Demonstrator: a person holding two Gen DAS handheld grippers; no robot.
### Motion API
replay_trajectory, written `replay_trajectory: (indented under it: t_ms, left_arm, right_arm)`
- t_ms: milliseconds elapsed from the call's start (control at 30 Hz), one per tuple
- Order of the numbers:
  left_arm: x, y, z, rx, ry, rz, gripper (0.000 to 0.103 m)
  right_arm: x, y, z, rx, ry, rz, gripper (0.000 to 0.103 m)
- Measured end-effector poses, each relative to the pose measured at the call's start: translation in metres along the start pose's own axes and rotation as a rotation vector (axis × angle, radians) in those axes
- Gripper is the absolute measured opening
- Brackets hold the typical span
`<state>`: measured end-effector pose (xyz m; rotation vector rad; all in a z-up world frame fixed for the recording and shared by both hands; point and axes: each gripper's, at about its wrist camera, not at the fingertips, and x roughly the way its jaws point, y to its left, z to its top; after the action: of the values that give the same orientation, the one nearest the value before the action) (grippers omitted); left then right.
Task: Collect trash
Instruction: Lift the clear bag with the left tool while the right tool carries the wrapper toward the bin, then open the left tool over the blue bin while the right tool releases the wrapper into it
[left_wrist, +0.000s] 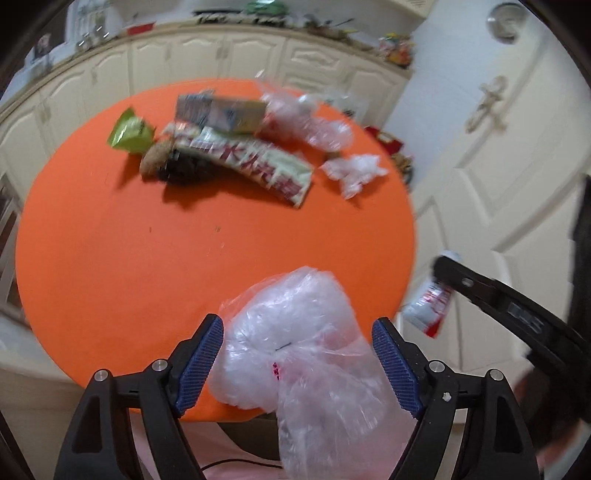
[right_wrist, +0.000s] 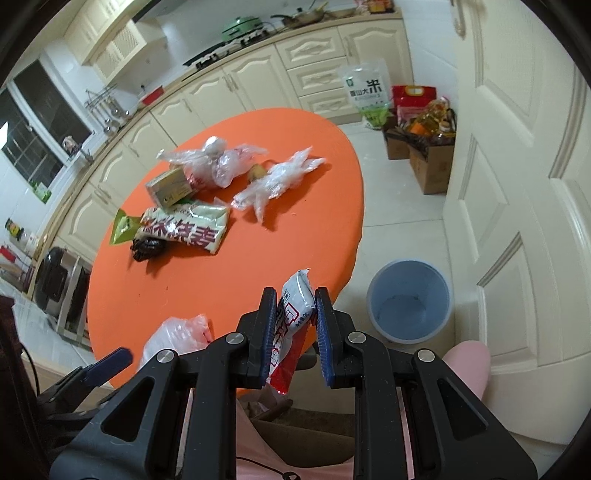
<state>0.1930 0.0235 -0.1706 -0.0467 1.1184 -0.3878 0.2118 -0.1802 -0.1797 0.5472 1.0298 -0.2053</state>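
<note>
My left gripper (left_wrist: 297, 363) is open around a clear plastic bag (left_wrist: 295, 350) at the near edge of the round orange table (left_wrist: 129, 258); the blue pads stand apart from the bag's sides. The bag also shows in the right wrist view (right_wrist: 177, 336). My right gripper (right_wrist: 295, 325) is shut on a red-and-white wrapper (right_wrist: 291, 325), held off the table's near right edge; it shows in the left wrist view (left_wrist: 430, 304) too. A blue bin (right_wrist: 410, 299) stands on the floor right of the table.
Trash lies on the far half of the table: a large snack bag (right_wrist: 188, 229), a green packet (right_wrist: 123, 227), a small box (right_wrist: 168, 188), a dark lump (right_wrist: 146, 249) and crumpled clear bags (right_wrist: 277, 181). Cabinets run behind. Boxes of groceries (right_wrist: 424, 147) and a white door (right_wrist: 517, 184) are at right.
</note>
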Motion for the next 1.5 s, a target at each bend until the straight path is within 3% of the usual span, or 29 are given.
replay_trajectory:
  t_ms: [167,367,600,833,1200,1500]
  left_arm:
    - [0.027,-0.008,0.002,0.004,-0.001,0.088,0.083]
    - [0.043,-0.024,-0.004,0.101,-0.037,0.134,0.070]
    - [0.038,-0.026,-0.001,0.102,-0.032,0.098,0.068]
    - [0.035,-0.056,0.003,0.181,-0.057,0.077,0.068]
    - [0.056,-0.146,0.028,0.370,-0.095,-0.042,0.068]
    - [0.110,-0.208,0.046,0.482,-0.038,-0.108,0.068]
  right_arm:
    - [0.010,-0.005,-0.002,0.010,0.036,-0.002,0.020]
    - [0.014,-0.015,0.000,0.028,0.049,-0.006,0.020]
    - [0.012,-0.023,0.002,0.042,0.039,0.001,0.020]
    - [-0.004,-0.039,0.005,0.075,0.000,-0.023,0.020]
    - [-0.041,-0.107,0.013,0.197,-0.095,-0.230,0.020]
    - [-0.048,-0.162,0.020,0.256,-0.080,-0.337,0.020]
